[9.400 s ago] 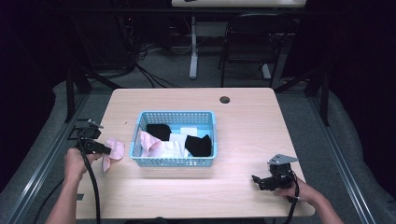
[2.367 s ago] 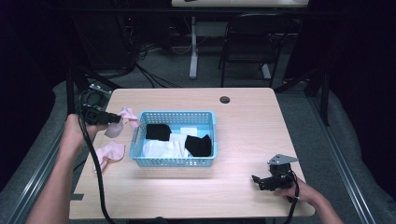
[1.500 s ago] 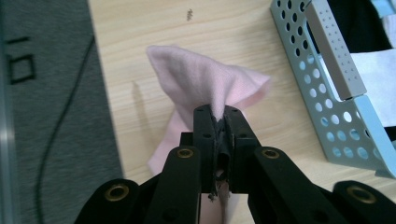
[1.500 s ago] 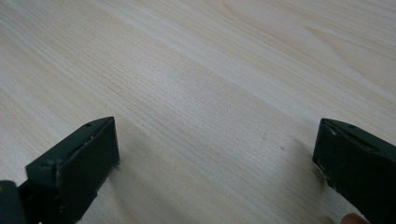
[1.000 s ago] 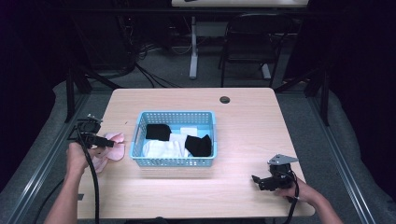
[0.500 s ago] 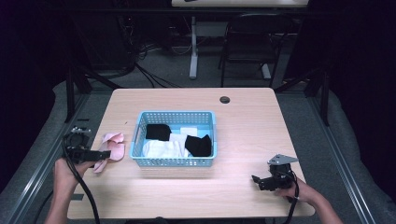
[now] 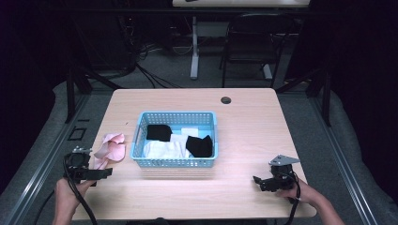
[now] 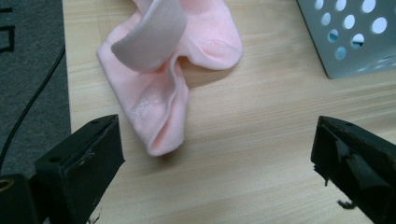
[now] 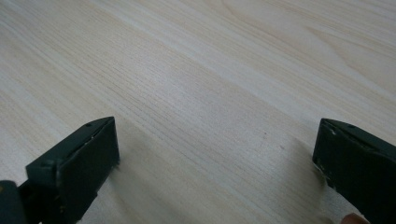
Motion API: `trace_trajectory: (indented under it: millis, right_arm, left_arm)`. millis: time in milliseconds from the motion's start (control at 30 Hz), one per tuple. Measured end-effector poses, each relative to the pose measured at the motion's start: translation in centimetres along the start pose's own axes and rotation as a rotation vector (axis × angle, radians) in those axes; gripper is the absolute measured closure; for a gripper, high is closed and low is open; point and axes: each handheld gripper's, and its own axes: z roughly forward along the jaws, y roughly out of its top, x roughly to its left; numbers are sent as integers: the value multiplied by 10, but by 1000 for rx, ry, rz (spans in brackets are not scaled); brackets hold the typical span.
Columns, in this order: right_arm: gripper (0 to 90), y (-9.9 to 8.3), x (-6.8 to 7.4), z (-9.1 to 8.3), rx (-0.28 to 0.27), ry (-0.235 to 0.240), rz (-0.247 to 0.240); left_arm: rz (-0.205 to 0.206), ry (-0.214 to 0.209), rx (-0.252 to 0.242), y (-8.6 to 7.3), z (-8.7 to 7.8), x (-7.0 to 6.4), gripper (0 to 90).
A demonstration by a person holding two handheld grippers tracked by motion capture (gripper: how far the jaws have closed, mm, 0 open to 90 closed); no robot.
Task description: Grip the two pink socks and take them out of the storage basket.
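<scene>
Left gripper view shows your left gripper [image 8: 212, 172] with its jaws spread wide and nothing between them, held low over the wooden table [image 8: 261, 116] near its left edge. Just ahead of the jaws lies a pink sock [image 8: 166, 65], crumpled on the wood with its cuff folded up and over; it sits closer to the left jaw than to the right one and touches neither. Beyond the right jaw you can see a corner of the perforated blue basket [image 8: 350, 37], apart from the sock. In the high view your left gripper [image 7: 101, 172] is at the table's near left corner in your left hand [image 7: 68, 190], with the pink sock [image 7: 110, 147] just beyond it and just beside the left wall of the blue basket [image 7: 138, 136]. Inside the basket lie two black socks [image 7: 158, 132], one toward the back left and one toward the front right, with white cloth pieces [image 7: 164, 149] between and under them. Your right gripper [image 7: 260, 182] rests at the near right of the table in your right hand [image 7: 302, 192], well apart from the basket. In the right gripper view its jaws also stand wide apart, empty, over bare wood [image 9: 210, 93]. A small dark round grommet [image 7: 225, 100] sits near the table's far edge.
</scene>
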Motion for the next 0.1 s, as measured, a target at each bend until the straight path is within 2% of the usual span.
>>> trace_trajectory:
  millis: [100]
  right_arm:
    - [0,0,-1,0,6,3,-4]
  left_arm:
    - [1,0,9,-1,4,0,18]
